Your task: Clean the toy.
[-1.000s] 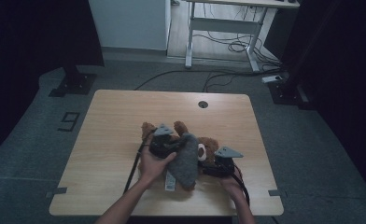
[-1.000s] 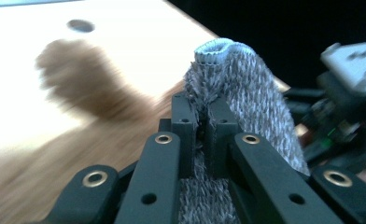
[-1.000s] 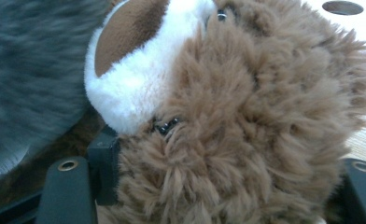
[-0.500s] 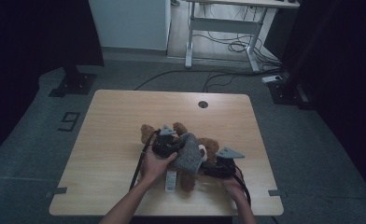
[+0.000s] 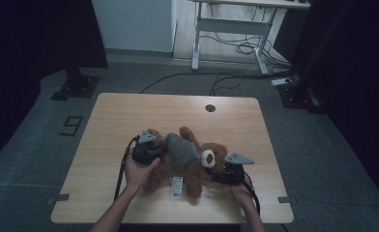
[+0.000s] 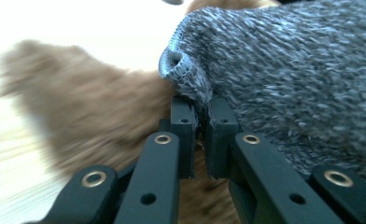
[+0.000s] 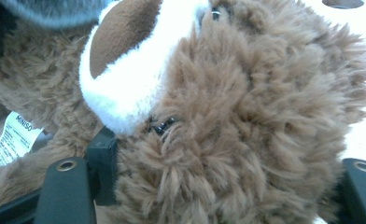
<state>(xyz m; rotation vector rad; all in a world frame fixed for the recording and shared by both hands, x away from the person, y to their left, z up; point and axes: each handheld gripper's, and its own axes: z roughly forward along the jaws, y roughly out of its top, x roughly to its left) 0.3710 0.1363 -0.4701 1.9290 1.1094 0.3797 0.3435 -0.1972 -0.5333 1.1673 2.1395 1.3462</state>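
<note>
Brown plush teddy bear (image 5: 192, 166): lying lower centre of the high view on the pale wooden table (image 5: 129, 111).
Left gripper (image 6: 200, 140): jaws together, pinching the hem of the bear's grey knitted sweater (image 6: 288, 79).
Right gripper (image 7: 218, 182): jaws clamped around the bear's head.

A pale wooden worktop (image 5: 129, 116) has a round grommet hole (image 5: 210, 108). Behind it stands a white desk frame (image 5: 228, 29), with cables (image 5: 236, 48) on the grey floor (image 5: 42, 145).
</note>
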